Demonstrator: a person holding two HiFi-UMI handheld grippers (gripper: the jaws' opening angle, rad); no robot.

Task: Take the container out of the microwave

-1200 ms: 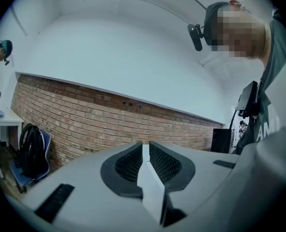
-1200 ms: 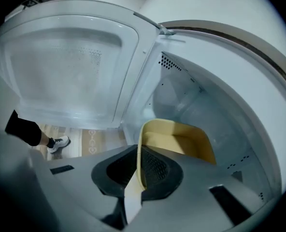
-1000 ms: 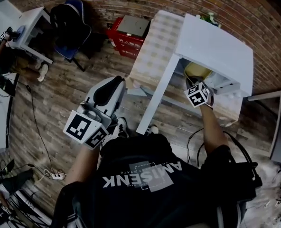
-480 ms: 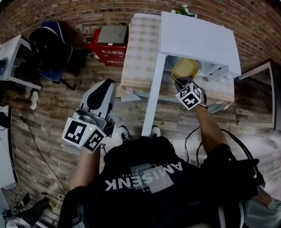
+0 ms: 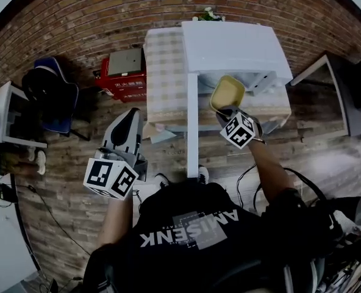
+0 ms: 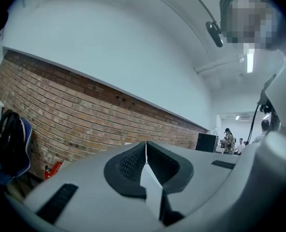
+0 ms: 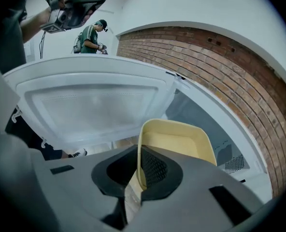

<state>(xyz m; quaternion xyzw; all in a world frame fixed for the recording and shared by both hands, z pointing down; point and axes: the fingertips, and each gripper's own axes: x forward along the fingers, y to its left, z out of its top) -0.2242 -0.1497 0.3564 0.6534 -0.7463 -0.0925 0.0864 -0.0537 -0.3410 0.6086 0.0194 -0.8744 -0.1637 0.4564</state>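
Has drawn back toward the body and slightly upward since a second ago, bringing the yellow container (image 7: 174, 141) from under the roof of the microwave (image 5: 235, 47) to just in front of its opening. Pinches the near rim with the right gripper (image 7: 139, 164), jaws pressed almost together on the thin wall and angled downward. Carries the tub in the air, with nothing visible inside it. Passes just beside the door (image 7: 90, 98), swung wide open on the left of the right gripper view, with the white cavity beyond and to the right.

Keeps the left gripper (image 6: 146, 161) well apart on the other side of the door, jaws pressed together on nothing, pointing level toward the brick wall (image 6: 61, 115).

Looks, by judgement, almost finished: appears clear of the cavity, or very nearly so. Needs only a spot to set the tub down, perhaps the checked tablecloth (image 5: 165, 72) beside the microwave. Risks tipping with so narrow a hold on one rim.
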